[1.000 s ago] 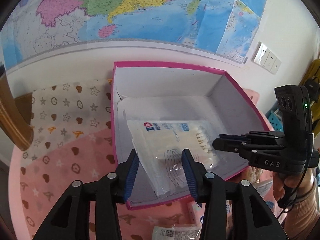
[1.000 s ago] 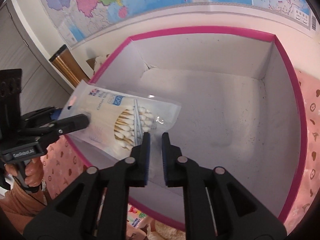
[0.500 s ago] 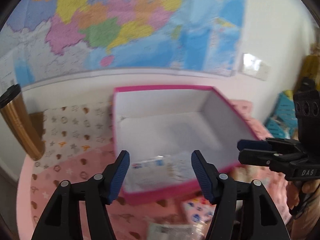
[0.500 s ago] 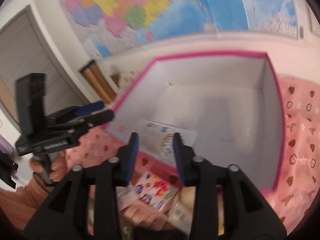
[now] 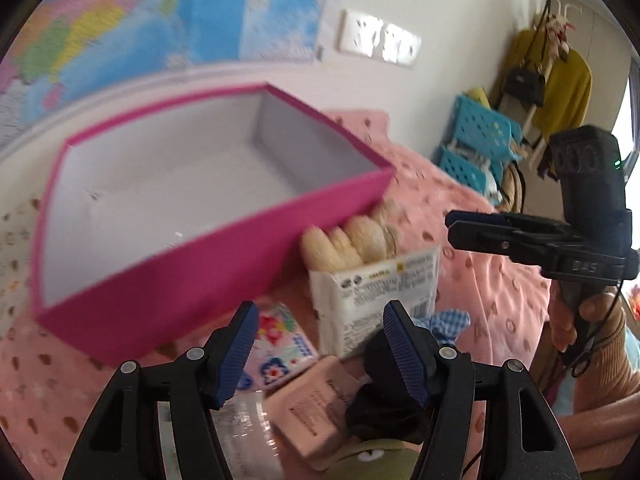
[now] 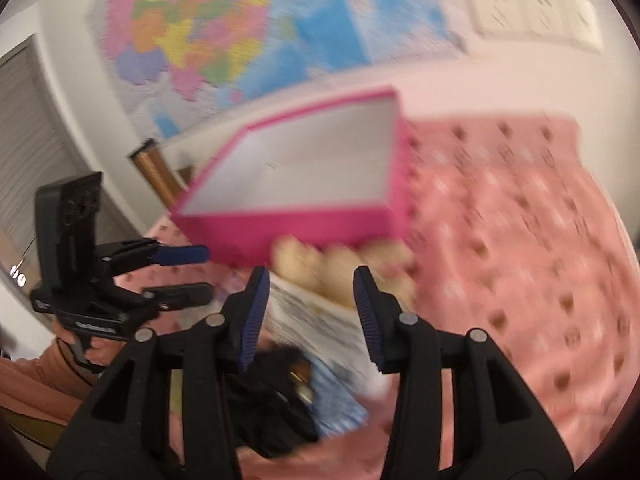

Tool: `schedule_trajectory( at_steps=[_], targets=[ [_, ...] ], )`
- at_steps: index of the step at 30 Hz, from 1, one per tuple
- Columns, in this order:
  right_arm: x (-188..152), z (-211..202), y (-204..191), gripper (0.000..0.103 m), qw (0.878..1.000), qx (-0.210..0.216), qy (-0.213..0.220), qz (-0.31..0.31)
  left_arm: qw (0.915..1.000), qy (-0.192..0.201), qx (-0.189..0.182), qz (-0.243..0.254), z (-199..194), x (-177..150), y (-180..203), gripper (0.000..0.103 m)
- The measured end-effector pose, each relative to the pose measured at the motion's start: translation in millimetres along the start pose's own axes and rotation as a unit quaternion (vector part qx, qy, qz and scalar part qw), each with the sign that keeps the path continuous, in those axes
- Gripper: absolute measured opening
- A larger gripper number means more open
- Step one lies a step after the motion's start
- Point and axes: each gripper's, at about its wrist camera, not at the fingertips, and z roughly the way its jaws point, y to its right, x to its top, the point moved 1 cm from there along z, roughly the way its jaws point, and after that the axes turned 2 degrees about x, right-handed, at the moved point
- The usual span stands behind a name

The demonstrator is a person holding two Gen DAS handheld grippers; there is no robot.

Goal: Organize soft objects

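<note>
On the pink patterned cloth (image 5: 460,208), the pink box (image 5: 224,264) sits open on the far left, its floor mostly hidden by its near wall. Near its right corner lie a cream plush toy (image 5: 352,240), a white packet (image 5: 376,300) and a flowered pack (image 5: 280,340). The left gripper (image 5: 316,354) and right gripper (image 6: 312,316) both stand partly open, grasping nothing.

Soft, bright daylight fills both views. Motion blur smears the wall map (image 6: 224,36) and pink box (image 5: 168,184) beyond the tongs; fisheye edges curve into black.
</note>
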Motion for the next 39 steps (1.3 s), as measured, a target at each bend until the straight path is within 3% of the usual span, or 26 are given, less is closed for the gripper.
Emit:
schedule_trajectory(
  at_steps=[5, 14, 15, 17, 28, 39],
  targets=[
    [-33.3, 4.7, 40.0, 0.046, 0.998, -0.004, -0.022, 0.058, 0.9988, -0.043, -0.023, 0.008, 23.4, 2.0, 6.9, 0.066],
    [-50.7, 22.5, 42.7, 0.046, 0.998, 0.03, -0.035, 0.053, 0.9938, -0.11, -0.012, 0.013, 56.7, 3.5, 15.6, 0.064],
    [-50.2, 23.6, 41.9, 0.046, 0.998, 0.032, -0.033, 0.051, 0.9932, -0.115, -0.012, 0.013, 60.5, 2.7, 16.7, 0.062],
    [-50.7, 24.7, 41.8, 0.035, 0.997, 0.036, -0.034, 0.053, 0.9925, -0.12, -0.016, 0.013, 65.2, 1.5, 19.6, 0.052],
    [-35.5, 8.4, 22.4, 0.03, 0.999, 0.03, -0.015, 0.016, 0.9957, -0.091, -0.016, -0.015, 45.3, 3.2, 19.4, 0.045],
    [24.4, -12.5, -7.6, 0.029, 0.996, 0.075, 0.026, -0.031, 0.9997, 0.005, -0.008, -0.024, -27.3, 35.4, 12.0, 0.044]
  ],
)
